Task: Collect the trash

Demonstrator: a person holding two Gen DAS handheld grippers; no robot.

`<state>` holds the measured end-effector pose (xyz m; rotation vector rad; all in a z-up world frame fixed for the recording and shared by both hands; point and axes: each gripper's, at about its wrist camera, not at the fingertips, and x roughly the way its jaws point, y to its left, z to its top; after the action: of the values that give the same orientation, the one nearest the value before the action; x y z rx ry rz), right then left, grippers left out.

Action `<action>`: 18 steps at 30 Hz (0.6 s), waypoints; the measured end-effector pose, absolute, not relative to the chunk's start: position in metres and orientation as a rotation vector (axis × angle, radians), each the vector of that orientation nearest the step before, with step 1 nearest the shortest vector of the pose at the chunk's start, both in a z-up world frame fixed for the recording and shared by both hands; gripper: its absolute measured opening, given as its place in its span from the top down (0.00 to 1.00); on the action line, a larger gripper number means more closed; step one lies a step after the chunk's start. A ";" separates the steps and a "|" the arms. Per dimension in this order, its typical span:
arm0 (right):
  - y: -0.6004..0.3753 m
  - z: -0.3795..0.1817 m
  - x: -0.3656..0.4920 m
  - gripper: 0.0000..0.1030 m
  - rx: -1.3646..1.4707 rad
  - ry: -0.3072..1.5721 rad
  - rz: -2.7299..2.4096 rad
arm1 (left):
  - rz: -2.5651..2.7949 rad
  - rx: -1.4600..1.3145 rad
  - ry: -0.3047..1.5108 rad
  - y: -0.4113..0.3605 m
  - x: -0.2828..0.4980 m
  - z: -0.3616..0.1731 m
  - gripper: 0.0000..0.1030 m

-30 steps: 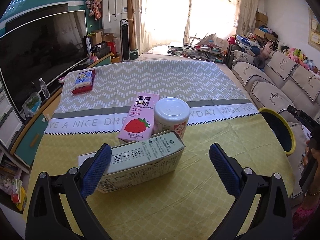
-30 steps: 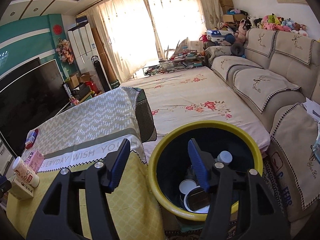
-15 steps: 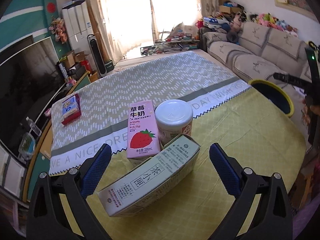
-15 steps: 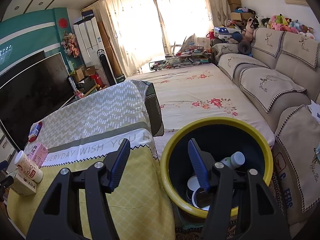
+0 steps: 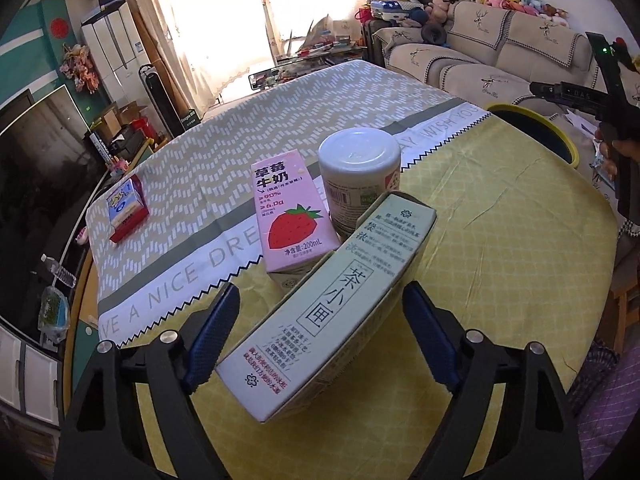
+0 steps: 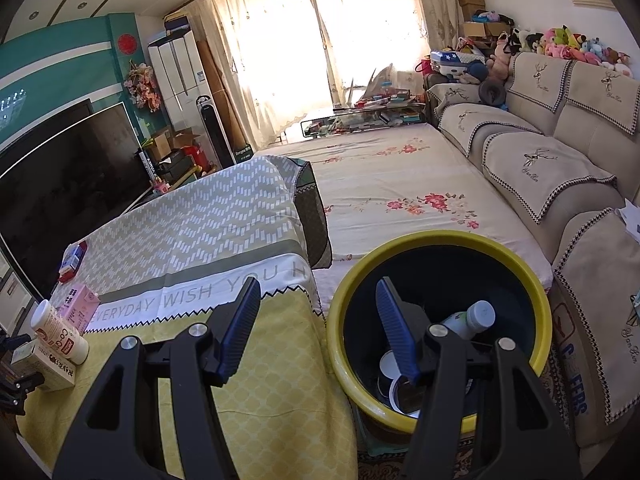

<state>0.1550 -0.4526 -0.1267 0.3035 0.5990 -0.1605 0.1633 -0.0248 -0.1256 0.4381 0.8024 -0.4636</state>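
Observation:
In the left wrist view a pale green tea carton (image 5: 336, 308) lies on the yellow tablecloth, its near end between the fingers of my open left gripper (image 5: 320, 340), apart from both pads. Behind it lie a pink strawberry milk carton (image 5: 294, 220) and stands a white-lidded bottle (image 5: 360, 176). My right gripper (image 6: 318, 324) is open and empty at the table's right edge, beside the yellow-rimmed bin (image 6: 516, 264). The bin holds a white bottle (image 6: 472, 320) and cups. The same cartons and bottle show far left in the right wrist view (image 6: 60, 332).
A red and blue box (image 5: 126, 208) lies at the table's far left. A TV (image 5: 40, 184) stands left. A sofa (image 6: 560, 160) and a floral-sheeted bed (image 6: 400, 192) lie right of the table. The bin also shows at right in the left wrist view (image 5: 560, 132).
My left gripper has moved closer to the tea carton and turned, so the carton now lies between the fingers. My right gripper has shifted slightly left beside the bin, still open.

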 end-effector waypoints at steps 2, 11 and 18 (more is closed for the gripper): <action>-0.452 -0.126 0.155 0.44 0.305 0.600 -0.157 | -0.470 0.433 0.803 -0.026 0.160 -0.124 0.27; -0.452 -0.128 0.155 0.44 0.319 0.604 -0.141 | -0.583 0.391 0.827 -0.040 0.140 -0.114 0.59; -0.456 -0.130 0.153 0.44 0.329 0.607 -0.137 | -0.616 0.417 0.825 -0.064 0.127 -0.117 0.61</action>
<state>0.1530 -0.4556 -0.1302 0.3294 0.6067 -0.1371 0.1267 -0.0636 -0.1174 0.4167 0.8247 -0.6163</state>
